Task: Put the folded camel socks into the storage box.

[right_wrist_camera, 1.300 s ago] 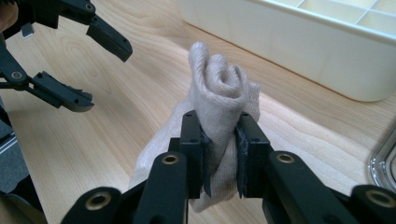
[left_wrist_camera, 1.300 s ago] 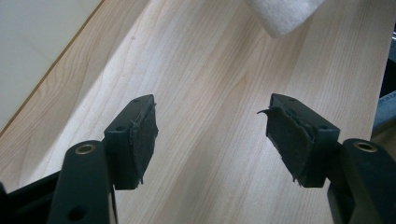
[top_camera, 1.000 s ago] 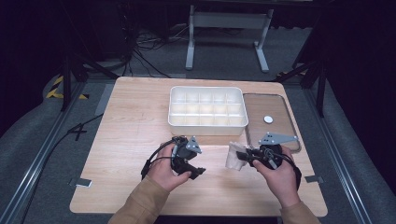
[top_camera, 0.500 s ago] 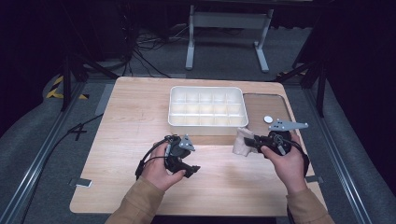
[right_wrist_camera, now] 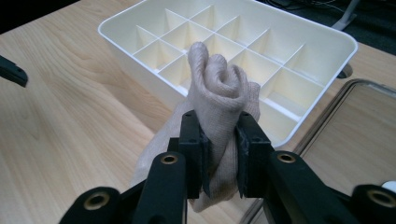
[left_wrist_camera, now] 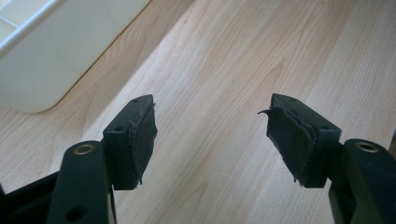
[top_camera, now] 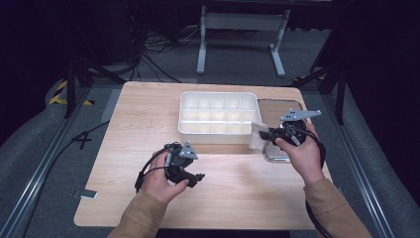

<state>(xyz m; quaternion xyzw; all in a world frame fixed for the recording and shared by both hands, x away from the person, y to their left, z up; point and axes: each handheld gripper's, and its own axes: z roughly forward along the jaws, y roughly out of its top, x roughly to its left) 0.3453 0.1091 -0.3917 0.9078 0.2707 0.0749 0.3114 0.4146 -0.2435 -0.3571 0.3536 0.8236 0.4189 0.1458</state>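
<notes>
rolled beige sock pinched in right claw, beside white tray

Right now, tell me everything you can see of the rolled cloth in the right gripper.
The rolled cloth is beige, a soft knit by its look, perhaps a sock, wound into a loose roll with the coiled end facing up. The right gripper clamps its middle between both black pads, and a loose end hangs below the jaws. It is held off the wooden table, next to the near right corner of the white divided tray. Nothing else touches it.
</notes>
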